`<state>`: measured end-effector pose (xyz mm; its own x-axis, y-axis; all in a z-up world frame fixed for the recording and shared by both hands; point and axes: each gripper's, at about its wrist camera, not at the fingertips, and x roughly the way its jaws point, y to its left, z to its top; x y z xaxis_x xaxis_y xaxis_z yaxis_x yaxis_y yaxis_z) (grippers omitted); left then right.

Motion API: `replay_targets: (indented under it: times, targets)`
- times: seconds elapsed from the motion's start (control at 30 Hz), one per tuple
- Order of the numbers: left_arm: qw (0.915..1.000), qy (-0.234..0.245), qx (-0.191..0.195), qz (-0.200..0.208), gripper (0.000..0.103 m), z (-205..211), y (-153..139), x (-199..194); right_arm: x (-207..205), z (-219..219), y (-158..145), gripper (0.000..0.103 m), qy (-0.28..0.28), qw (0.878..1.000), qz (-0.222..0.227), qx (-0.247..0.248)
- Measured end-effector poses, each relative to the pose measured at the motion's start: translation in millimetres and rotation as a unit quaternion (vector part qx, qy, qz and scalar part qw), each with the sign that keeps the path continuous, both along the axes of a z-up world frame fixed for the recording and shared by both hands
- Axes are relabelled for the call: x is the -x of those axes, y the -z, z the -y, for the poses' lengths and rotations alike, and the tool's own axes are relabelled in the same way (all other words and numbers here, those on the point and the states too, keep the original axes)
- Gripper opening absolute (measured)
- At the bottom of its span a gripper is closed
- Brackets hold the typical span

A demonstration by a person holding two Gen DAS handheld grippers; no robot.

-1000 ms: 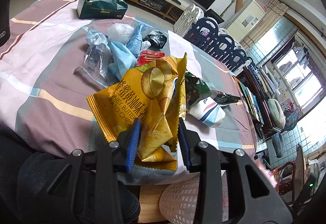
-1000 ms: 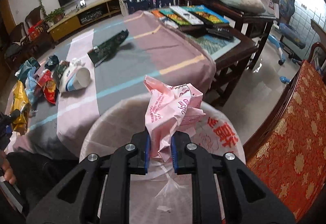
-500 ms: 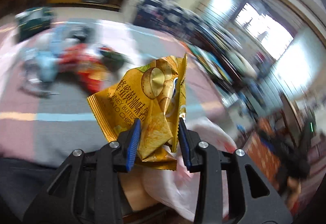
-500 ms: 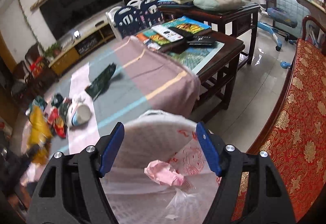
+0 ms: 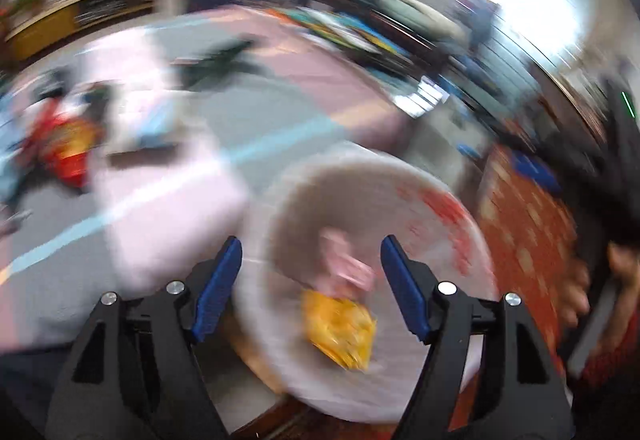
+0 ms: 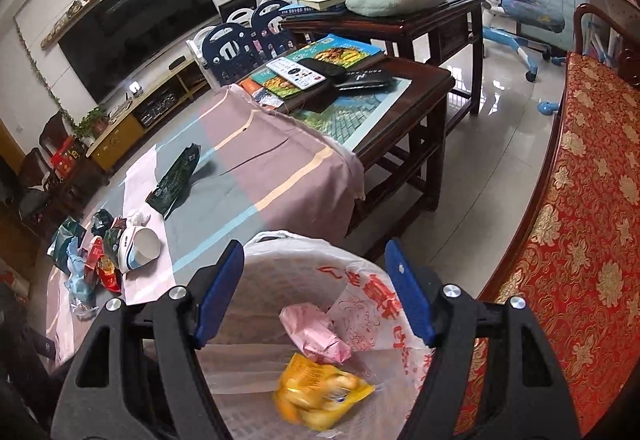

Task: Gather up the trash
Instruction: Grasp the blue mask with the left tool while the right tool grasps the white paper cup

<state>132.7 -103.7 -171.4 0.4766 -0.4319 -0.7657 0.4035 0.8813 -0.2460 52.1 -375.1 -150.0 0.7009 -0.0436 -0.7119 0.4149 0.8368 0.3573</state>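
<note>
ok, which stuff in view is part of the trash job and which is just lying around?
Job:
- bin with liner
- yellow chip bag and pink wrapper, both in the bin
- wrapper pile, paper cup and dark green packet on the table

Lying about:
- books and remote on the table's far end
- TV
- red sofa

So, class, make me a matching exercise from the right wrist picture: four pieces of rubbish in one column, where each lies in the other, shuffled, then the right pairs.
Things:
1. yellow chip bag
2. pink wrapper
3. paper cup
4. dark green packet

Places:
A. alone on the tablecloth, far from the pile
B. in the bin, nearest the camera
C. on its side by the rubbish pile
D. in the bin, behind the yellow one

Pairs: 1-B, 2-D, 3-C, 4-A
</note>
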Motion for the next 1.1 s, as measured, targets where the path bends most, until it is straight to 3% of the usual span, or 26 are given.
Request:
replay_targets:
  times: [0.03,0.1,0.17,0.2,0.3,0.33,0.5,0.53,0.57,0.63,0.67,0.8,0.97,1.03,1.1]
  targets:
    - [0.9974,-0.071,-0.004,0.001,0.072,-30,-2,-15,-3,-4,1,0.072,-0.007,1.000,-0.001,0.001]
    - [0.9838,-0.179,-0.008,-0.007,0.072,-82,-2,-39,-6,-13,0,0.072,-0.018,1.000,-0.002,0.006]
    - [0.9589,-0.282,-0.008,-0.034,0.064,-141,4,-65,-9,-22,-2,0.072,-0.030,0.999,-0.002,0.016]
    - [0.9470,-0.318,0.003,-0.044,0.062,-168,8,-77,-12,-27,-2,0.072,-0.035,0.999,-0.002,0.019]
    - [0.9315,-0.359,0.010,-0.057,0.055,-217,17,-108,-22,-42,2,0.072,-0.052,0.998,-0.009,0.018]
    - [0.9315,-0.359,0.008,-0.059,0.053,-223,20,-116,-28,-48,5,0.072,-0.060,0.998,-0.014,0.014]
    - [0.9474,-0.314,0.021,-0.057,0.052,-226,32,-146,-55,-81,10,0.072,-0.099,0.995,-0.025,0.000]
    - [0.9494,-0.309,0.018,-0.054,0.046,-224,35,-150,-62,-91,9,0.072,-0.110,0.994,-0.025,0.004]
    - [0.9500,-0.308,0.011,-0.052,0.033,-222,38,-153,-70,-100,6,0.072,-0.121,0.992,-0.023,0.007]
    - [0.9515,-0.301,0.006,-0.066,0.016,-226,51,-158,-85,-117,3,0.072,-0.142,0.990,-0.017,0.009]
    - [0.9503,-0.303,0.013,-0.069,0.013,-228,54,-157,-92,-124,1,0.072,-0.150,0.989,-0.013,0.010]
    - [0.9454,-0.320,0.051,-0.032,0.010,-232,38,-125,-127,-164,-1,0.072,-0.182,0.982,0.000,0.044]
    - [0.9333,-0.325,0.152,0.004,0.010,-221,23,-60,-183,-213,19,0.078,-0.222,0.972,-0.024,0.075]
    - [0.9404,-0.302,0.157,0.004,0.010,-204,21,-48,-202,-227,30,0.078,-0.235,0.967,-0.044,0.090]
    - [0.9521,-0.267,0.150,0.006,0.010,-185,20,-40,-213,-232,36,0.072,-0.228,0.967,-0.053,0.098]
